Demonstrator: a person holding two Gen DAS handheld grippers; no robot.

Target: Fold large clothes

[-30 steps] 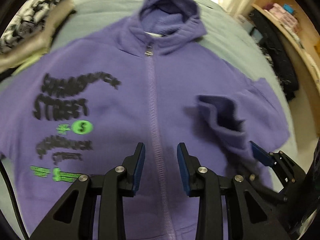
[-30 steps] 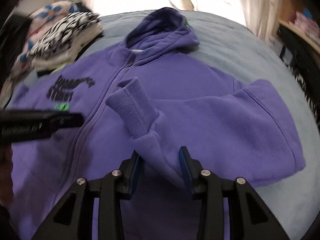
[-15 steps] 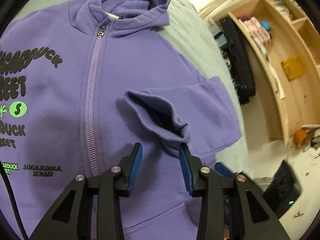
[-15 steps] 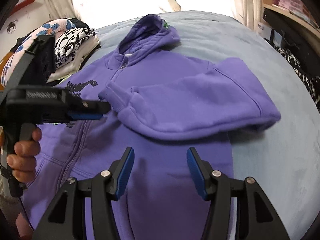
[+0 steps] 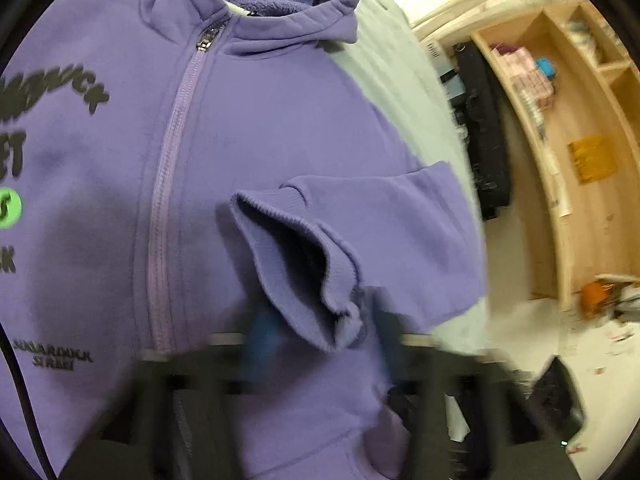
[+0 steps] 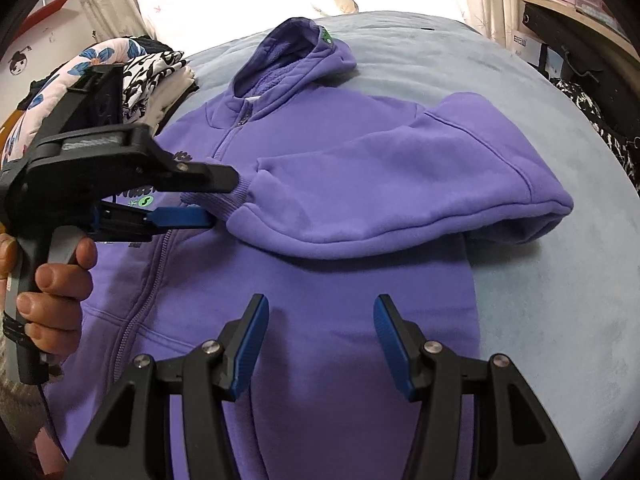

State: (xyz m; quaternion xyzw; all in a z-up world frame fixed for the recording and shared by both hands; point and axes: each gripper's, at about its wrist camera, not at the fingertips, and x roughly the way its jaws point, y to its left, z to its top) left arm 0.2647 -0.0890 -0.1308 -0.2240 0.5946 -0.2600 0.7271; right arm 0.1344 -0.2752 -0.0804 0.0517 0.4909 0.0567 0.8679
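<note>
A purple zip hoodie [image 6: 320,280] with black and green print lies face up on a pale blue bed [image 6: 540,320]. Its sleeve [image 6: 400,192] is folded across the chest, and the ribbed cuff [image 6: 228,200] ends near the zipper. My left gripper [image 6: 222,200], held by a hand [image 6: 52,280], has its jaws closing on that cuff. In the left wrist view the cuff [image 5: 296,264] sits between the blurred fingers of the left gripper [image 5: 324,328]. My right gripper [image 6: 320,320] stands open above the hoodie's lower front with nothing between its fingers.
A pile of folded patterned clothes [image 6: 152,72] sits at the bed's far left, beside the hood. Wooden shelves [image 5: 560,140] and dark bags stand past the bed's right edge. The floor beyond holds scattered items.
My right gripper let go of the sleeve, opened wider and drew back toward the hem. My left gripper swung over to the cuff, dropped toward it and closed around it.
</note>
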